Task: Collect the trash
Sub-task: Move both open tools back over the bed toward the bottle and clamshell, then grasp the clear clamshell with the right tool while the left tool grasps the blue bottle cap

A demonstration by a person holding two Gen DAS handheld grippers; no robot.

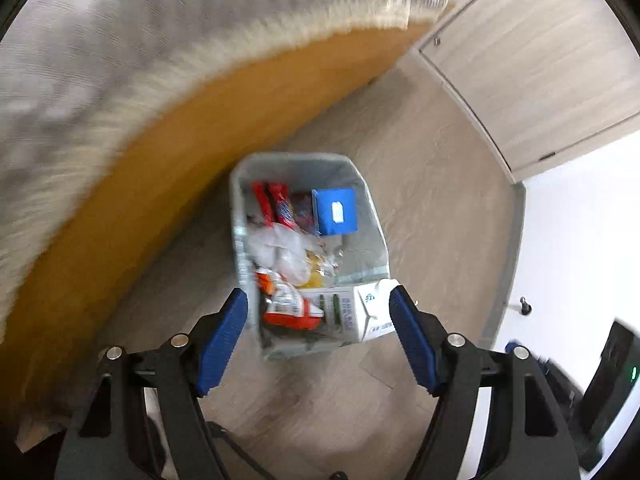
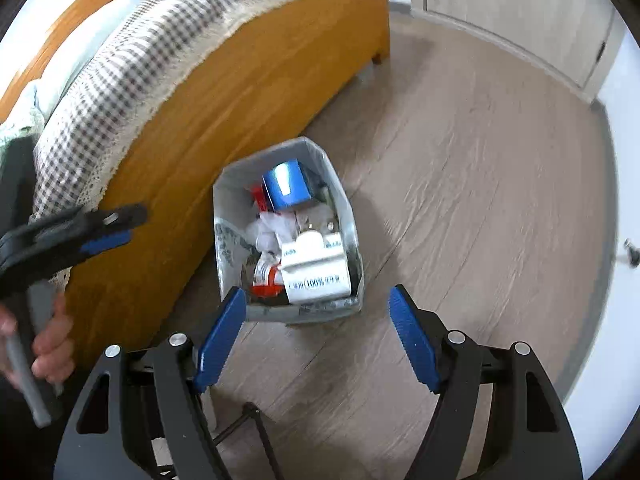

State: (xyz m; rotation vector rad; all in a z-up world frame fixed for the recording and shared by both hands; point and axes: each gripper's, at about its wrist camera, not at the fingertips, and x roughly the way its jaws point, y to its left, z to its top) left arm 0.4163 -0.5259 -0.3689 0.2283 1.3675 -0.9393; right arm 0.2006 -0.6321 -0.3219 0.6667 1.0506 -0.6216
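Observation:
A grey trash bin (image 1: 372, 216) stands on the wood floor beside the bed; it also shows in the right wrist view (image 2: 228, 220). It holds a blue box (image 1: 334, 212) (image 2: 286, 184), red wrappers (image 1: 276, 202), crumpled clear plastic (image 1: 280, 248) and a white carton (image 1: 360, 312) (image 2: 316, 268) lying at its near end. My left gripper (image 1: 320, 332) is open and empty above the bin's near end. My right gripper (image 2: 318, 332) is open and empty, above the floor just short of the bin. The left gripper (image 2: 100, 236) also shows at the left of the right wrist view.
A bed with an orange wooden frame (image 2: 224, 92) and a checked cover (image 2: 132, 56) runs along the left. Wooden cabinet doors (image 1: 532, 68) stand at the back right. A white wall (image 1: 580, 232) and a dark device (image 1: 608, 384) are at the right.

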